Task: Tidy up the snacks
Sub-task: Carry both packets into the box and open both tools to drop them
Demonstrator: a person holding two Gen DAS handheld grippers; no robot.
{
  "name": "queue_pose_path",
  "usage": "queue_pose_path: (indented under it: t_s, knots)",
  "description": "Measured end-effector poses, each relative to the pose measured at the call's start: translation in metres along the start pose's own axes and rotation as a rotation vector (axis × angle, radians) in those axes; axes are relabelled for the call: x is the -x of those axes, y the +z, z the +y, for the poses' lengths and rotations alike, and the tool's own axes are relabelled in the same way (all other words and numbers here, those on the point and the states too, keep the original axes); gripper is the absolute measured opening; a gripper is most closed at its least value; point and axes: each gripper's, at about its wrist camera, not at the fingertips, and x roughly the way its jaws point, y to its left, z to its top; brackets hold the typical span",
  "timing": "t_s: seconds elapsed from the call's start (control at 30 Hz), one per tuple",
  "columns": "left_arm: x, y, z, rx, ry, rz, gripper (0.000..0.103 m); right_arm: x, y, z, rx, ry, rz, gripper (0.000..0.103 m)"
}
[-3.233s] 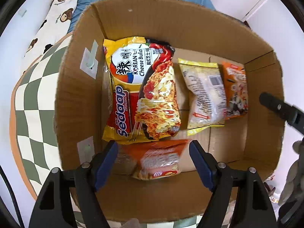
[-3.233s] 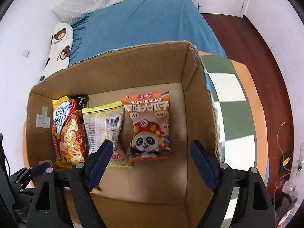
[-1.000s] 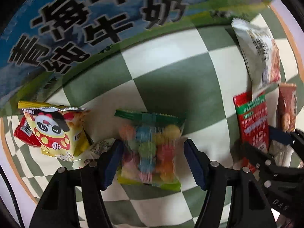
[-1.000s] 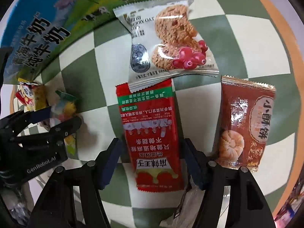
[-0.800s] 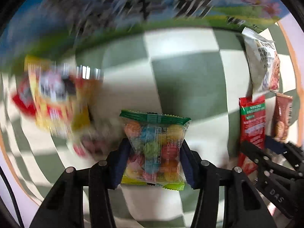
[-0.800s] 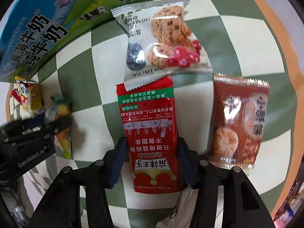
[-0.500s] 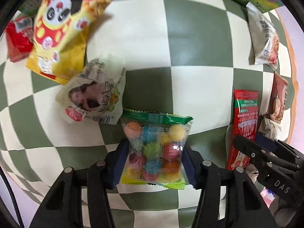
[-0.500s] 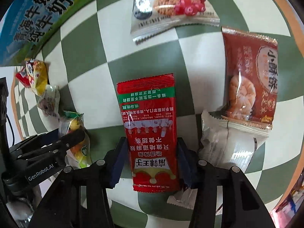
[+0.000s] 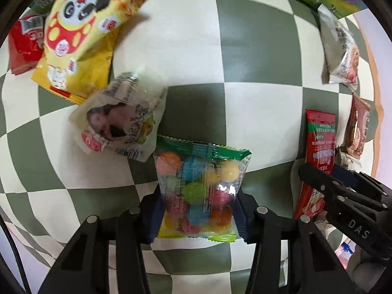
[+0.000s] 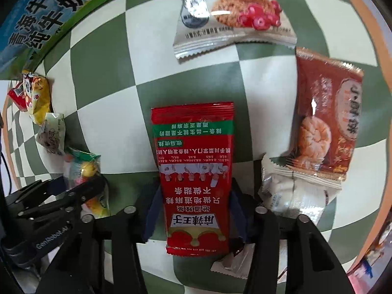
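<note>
On the green-and-cream checkered table (image 9: 257,49) snack packets lie scattered. My left gripper (image 9: 198,220) points straight down, its jaws closing, and both pads press the sides of a clear candy bag (image 9: 198,186) of coloured balls with a green top. My right gripper (image 10: 195,218) is closing too, its pads squeezing the lower half of a red spicy-strip packet (image 10: 193,152). The two grippers stand side by side, and each shows at the edge of the other's view.
Left of the candy bag lie a white packet with a photo (image 9: 117,122), a yellow panda bag (image 9: 78,36) and a red packet (image 9: 23,41). An oat cookie packet (image 10: 232,7), a brown biscuit packet (image 10: 325,120) and a white packet (image 10: 291,191) lie by the red one. A printed carton (image 10: 41,17) stands behind.
Both pairs of jaws have narrowed onto their packets. The candy bag and the red packet have drawn away from the carton with the grippers, and the red packet has come clear of the cookie packet.
</note>
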Motion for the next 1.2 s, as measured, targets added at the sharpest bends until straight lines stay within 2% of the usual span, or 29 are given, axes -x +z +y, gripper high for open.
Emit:
queue_pose_path:
  t_s: [0.2,0.33,0.47,0.57,0.6,0.7,0.77,0.9,1.0,1.07,1.2]
  knots:
    - [0.039,-0.007,0.0,-0.021,-0.048,-0.054,0.045,0.029,-0.018,-0.003,-0.028,0.068,-0.047,0.049]
    - [0.087,-0.009,-0.003,-0.035,-0.096,-0.13,0.045,0.063,-0.021,-0.001,-0.021,0.124,-0.104,0.049]
    - [0.15,0.003,0.0,-0.033,-0.159,-0.233,0.045,0.12,-0.007,0.014,0.001,0.186,-0.191,0.049]
    - [0.2,0.034,0.016,-0.023,-0.176,-0.319,0.045,0.162,0.014,0.023,0.02,0.225,-0.261,0.049]
    - [0.219,0.06,0.019,-0.02,-0.173,-0.34,0.045,0.179,0.022,0.028,0.031,0.24,-0.294,0.049]
    - [0.246,0.089,0.027,0.0,-0.14,-0.417,0.045,0.214,0.046,0.035,0.068,0.26,-0.364,0.049]
    - [0.26,0.111,0.037,0.02,-0.11,-0.457,0.045,0.237,0.068,0.041,0.1,0.241,-0.425,0.049]
    - [0.263,0.153,0.046,0.043,-0.036,-0.469,0.045,0.255,0.114,0.058,0.127,0.194,-0.497,0.049]
    - [0.248,0.183,0.062,0.066,-0.004,-0.427,0.045,0.252,0.143,0.072,0.157,0.145,-0.525,0.049]
    - [0.229,0.202,0.075,0.091,0.024,-0.387,0.045,0.241,0.165,0.08,0.173,0.113,-0.52,0.049]
    - [0.199,0.217,0.09,0.116,0.055,-0.328,0.045,0.221,0.194,0.087,0.17,0.078,-0.495,0.049]
